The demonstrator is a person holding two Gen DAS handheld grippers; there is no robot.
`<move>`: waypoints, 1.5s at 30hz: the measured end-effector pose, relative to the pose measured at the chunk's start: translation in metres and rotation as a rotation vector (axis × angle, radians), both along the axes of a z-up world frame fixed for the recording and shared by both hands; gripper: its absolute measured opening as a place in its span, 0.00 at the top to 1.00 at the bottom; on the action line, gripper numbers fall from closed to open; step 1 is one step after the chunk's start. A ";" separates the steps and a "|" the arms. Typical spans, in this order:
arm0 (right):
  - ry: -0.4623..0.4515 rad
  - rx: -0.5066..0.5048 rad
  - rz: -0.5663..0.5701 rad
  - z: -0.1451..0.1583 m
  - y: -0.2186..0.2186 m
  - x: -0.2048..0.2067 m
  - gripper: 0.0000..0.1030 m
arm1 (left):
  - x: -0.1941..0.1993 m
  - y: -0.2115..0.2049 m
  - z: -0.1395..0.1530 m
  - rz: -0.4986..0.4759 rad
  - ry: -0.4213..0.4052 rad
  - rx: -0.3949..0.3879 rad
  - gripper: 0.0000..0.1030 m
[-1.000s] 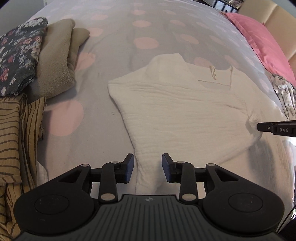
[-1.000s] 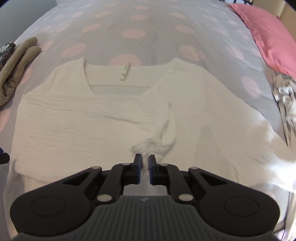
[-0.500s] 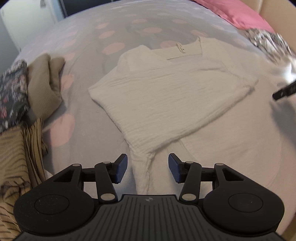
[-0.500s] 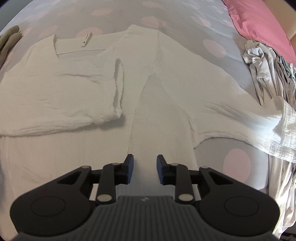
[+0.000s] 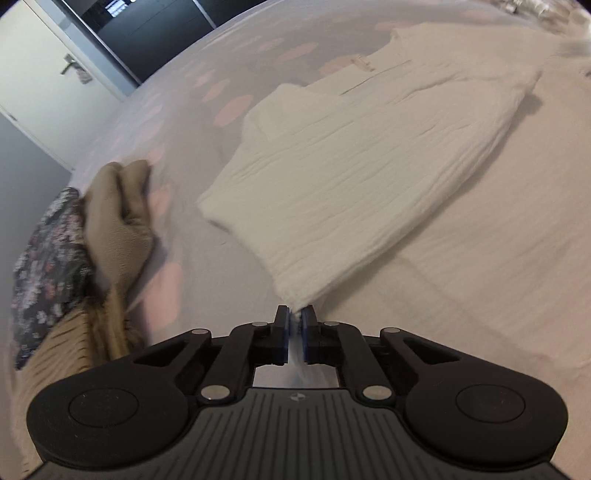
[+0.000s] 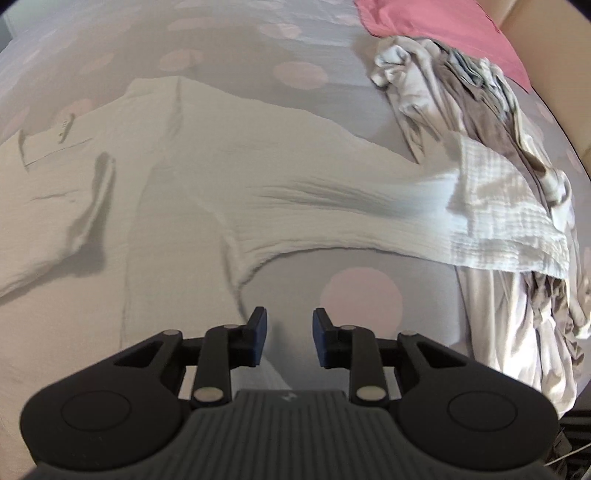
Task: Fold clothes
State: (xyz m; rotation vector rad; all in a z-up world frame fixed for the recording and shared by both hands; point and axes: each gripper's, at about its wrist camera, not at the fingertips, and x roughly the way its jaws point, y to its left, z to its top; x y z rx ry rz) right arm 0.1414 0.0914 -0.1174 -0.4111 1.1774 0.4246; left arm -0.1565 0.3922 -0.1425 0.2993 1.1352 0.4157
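On the bed [image 5: 155, 122], through the left wrist view, I'm seeing one white top [image 5: 351, 177] and three folded garments [image 5: 110, 229] beside it; my left tool [image 5: 294, 328] is pinching the top's edge. Through the right view, my right tool [image 6: 288, 332] is hovering spread beside one sleeve [image 6: 369, 199], near one crumpled pile [image 6: 480, 110].

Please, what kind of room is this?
Most likely a bedroom: clothes are being folded on a bed with a pink-dotted cover, a pink pillow lies at its head, and a door stands behind.

Left tool [image 5: 294, 323] — now clamped on white top [image 5: 354, 177] — right tool [image 6: 289, 325] wider apart.
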 end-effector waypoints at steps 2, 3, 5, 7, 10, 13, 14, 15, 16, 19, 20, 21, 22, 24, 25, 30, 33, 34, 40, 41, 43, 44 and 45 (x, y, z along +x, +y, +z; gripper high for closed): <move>0.006 0.004 -0.041 -0.001 -0.014 0.008 0.71 | -0.002 0.011 -0.002 0.045 0.009 -0.034 0.96; 0.009 0.007 -0.061 -0.001 -0.021 0.012 0.71 | -0.004 0.012 -0.003 0.037 0.000 -0.057 0.96; 0.006 0.020 -0.097 0.001 -0.036 0.017 0.71 | -0.007 0.006 -0.001 -0.001 -0.013 -0.065 0.96; 0.003 0.036 -0.133 0.004 -0.050 0.024 0.71 | -0.007 0.000 0.001 -0.030 -0.017 -0.085 0.94; 0.003 0.057 -0.185 0.007 -0.070 0.031 0.70 | -0.004 -0.007 0.007 -0.054 0.008 -0.124 0.81; 0.007 0.073 -0.213 0.010 -0.086 0.035 0.70 | -0.002 -0.013 0.019 -0.079 -0.017 -0.153 0.72; 0.009 0.078 -0.216 0.010 -0.091 0.036 0.70 | -0.002 -0.014 0.024 -0.088 -0.032 -0.163 0.72; 0.011 0.084 -0.219 0.011 -0.095 0.038 0.70 | 0.000 -0.016 0.028 -0.090 -0.052 -0.169 0.70; 0.005 0.105 -0.233 0.013 -0.102 0.041 0.69 | 0.001 -0.017 0.033 -0.091 -0.071 -0.175 0.66; -0.016 0.171 -0.277 0.022 -0.124 0.053 0.68 | 0.006 -0.016 0.040 -0.052 -0.100 -0.186 0.61; -0.023 0.193 -0.291 0.025 -0.131 0.057 0.68 | 0.008 -0.014 0.041 -0.025 -0.103 -0.185 0.62; -0.029 0.215 -0.306 0.028 -0.138 0.061 0.68 | 0.010 -0.012 0.043 0.001 -0.106 -0.185 0.61; -0.036 0.238 -0.320 0.031 -0.145 0.065 0.67 | 0.011 -0.008 0.046 0.026 -0.116 -0.192 0.61; -0.050 0.282 -0.349 0.037 -0.160 0.072 0.66 | 0.010 -0.001 0.054 0.071 -0.149 -0.213 0.61; -0.056 0.304 -0.363 0.040 -0.167 0.076 0.64 | 0.008 0.003 0.059 0.094 -0.169 -0.223 0.62; -0.099 0.366 -0.496 0.038 -0.198 0.094 0.62 | 0.002 0.020 0.078 0.227 -0.273 -0.265 0.61; -0.124 0.402 -0.575 0.037 -0.217 0.105 0.62 | 0.001 0.027 0.079 0.271 -0.279 -0.297 0.62; -0.148 0.385 -0.563 0.037 -0.213 0.105 0.62 | 0.001 0.027 0.079 0.275 -0.278 -0.296 0.61; -0.272 0.295 -0.369 0.046 -0.178 0.096 0.62 | 0.005 0.028 0.070 0.285 -0.251 -0.334 0.61; -0.303 0.271 -0.339 0.048 -0.172 0.093 0.62 | 0.006 0.029 0.068 0.291 -0.246 -0.347 0.61; -0.347 0.214 -0.293 0.046 -0.165 0.092 0.62 | 0.008 0.029 0.065 0.297 -0.236 -0.359 0.61; -0.363 0.186 -0.274 0.045 -0.162 0.092 0.62 | 0.008 0.029 0.064 0.294 -0.233 -0.357 0.61; -0.366 0.172 -0.264 0.042 -0.162 0.092 0.62 | 0.009 0.028 0.064 0.291 -0.231 -0.358 0.61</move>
